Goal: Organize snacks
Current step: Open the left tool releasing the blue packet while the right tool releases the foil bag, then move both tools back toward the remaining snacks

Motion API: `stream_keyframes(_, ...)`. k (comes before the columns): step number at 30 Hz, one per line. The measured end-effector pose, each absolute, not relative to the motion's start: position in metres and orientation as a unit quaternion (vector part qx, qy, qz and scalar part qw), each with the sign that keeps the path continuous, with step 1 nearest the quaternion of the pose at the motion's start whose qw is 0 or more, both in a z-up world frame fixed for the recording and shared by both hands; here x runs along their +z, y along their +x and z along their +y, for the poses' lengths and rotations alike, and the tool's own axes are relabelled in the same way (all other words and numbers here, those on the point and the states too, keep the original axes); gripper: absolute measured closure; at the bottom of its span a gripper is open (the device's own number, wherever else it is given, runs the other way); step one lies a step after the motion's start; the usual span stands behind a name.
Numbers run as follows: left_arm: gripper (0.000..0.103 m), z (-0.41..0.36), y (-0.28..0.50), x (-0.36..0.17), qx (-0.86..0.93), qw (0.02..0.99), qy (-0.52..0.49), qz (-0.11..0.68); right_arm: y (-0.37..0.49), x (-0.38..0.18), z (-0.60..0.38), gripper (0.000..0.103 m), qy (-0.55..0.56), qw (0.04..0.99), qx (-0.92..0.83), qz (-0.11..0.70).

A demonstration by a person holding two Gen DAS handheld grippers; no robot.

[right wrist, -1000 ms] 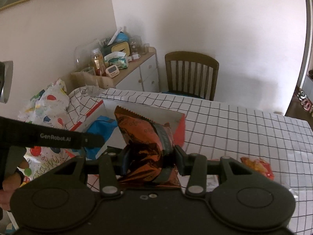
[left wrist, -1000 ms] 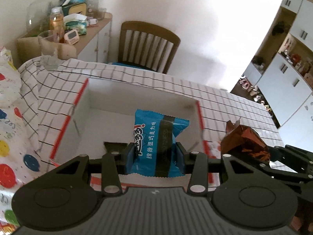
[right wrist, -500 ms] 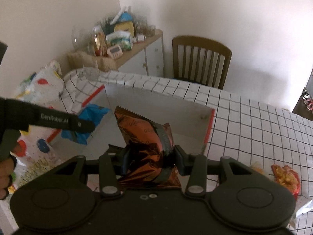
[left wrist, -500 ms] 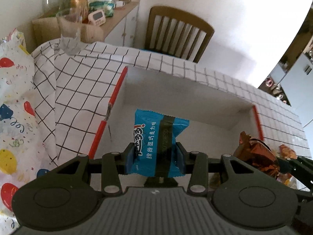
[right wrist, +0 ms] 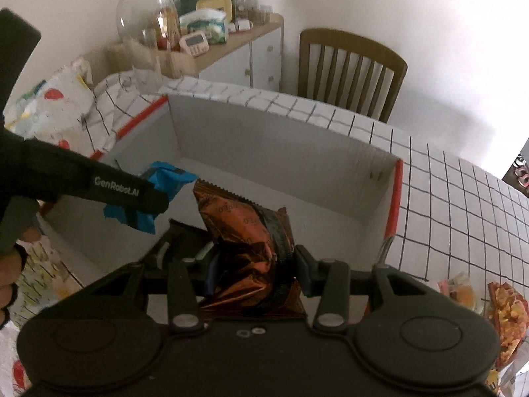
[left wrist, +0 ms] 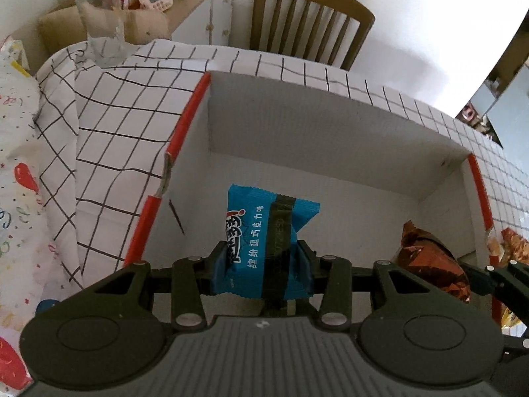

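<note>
My left gripper (left wrist: 263, 261) is shut on a blue snack packet (left wrist: 264, 231) with white lettering and holds it over the inside of a white box with red edges (left wrist: 297, 132). My right gripper (right wrist: 253, 268) is shut on a crinkled copper-brown snack packet (right wrist: 246, 228), also above the box (right wrist: 281, 152), to the right of the blue packet (right wrist: 165, 178). In the left wrist view the brown packet (left wrist: 426, 258) shows at the lower right. The box floor beneath both packets looks bare.
The box sits on a table with a black-and-white checked cloth (left wrist: 115, 132). More snack bags (right wrist: 502, 311) lie on the cloth right of the box. A glass (left wrist: 102, 23) stands at the far left corner, a wooden chair (right wrist: 350, 66) behind, a cluttered cabinet (right wrist: 211, 39) beyond.
Both grippers have moved forward and down with their packets, from the box's near edge to over its inside. The box now fills more of both views.
</note>
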State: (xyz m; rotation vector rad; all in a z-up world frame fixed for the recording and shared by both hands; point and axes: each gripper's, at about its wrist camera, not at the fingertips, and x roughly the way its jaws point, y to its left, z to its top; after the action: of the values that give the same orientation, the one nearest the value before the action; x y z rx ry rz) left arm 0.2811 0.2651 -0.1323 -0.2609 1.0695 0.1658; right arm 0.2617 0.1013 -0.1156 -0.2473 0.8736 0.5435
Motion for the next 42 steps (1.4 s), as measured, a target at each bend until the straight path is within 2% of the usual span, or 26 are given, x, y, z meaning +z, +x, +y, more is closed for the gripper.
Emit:
stream_keyframes(12, 0.06, 0.254, 0.287, -0.144, 0.066, 0.84, -0.109, 0.528, 0.266, -0.126, 0.104, 0.057, -0.131, 0.855, 0.254, 0.434)
stream_keyframes(15, 0.049, 0.253, 0.285, -0.142, 0.067, 0.841, -0.106, 0.527, 0.266, -0.125, 0.103, 0.051, -0.122, 0.856, 0.253, 0.435)
stream_keyframes(17, 0.038, 0.253, 0.282, -0.138, 0.068, 0.843, -0.109, 0.522, 0.265, -0.124, 0.102, 0.049, -0.118, 0.856, 0.255, 0.435)
stream_keyframes(24, 0.037, 0.253, 0.269, -0.123, 0.068, 0.849, -0.119, 0.51, 0.256, -0.114, 0.095, 0.04, -0.108, 0.86, 0.26, 0.426)
stream_keyframes(26, 0.032, 0.252, 0.263, -0.118, 0.067, 0.852, -0.12, 0.504, 0.252, -0.11, 0.092, 0.038, -0.104, 0.862, 0.262, 0.422)
stream_keyframes(32, 0.029, 0.247, 0.247, -0.1, 0.061, 0.866, -0.115, 0.482, 0.242, -0.093, 0.082, 0.029, -0.094, 0.868, 0.264, 0.411)
stream_keyframes(34, 0.028, 0.245, 0.242, -0.094, 0.059, 0.871, -0.114, 0.475, 0.24, -0.091, 0.081, 0.021, -0.093, 0.869, 0.263, 0.408)
stream_keyframes(42, 0.028, 0.233, 0.219, -0.065, 0.055, 0.892, -0.098, 0.438, 0.22, -0.064, 0.061, 0.012, -0.076, 0.882, 0.259, 0.386)
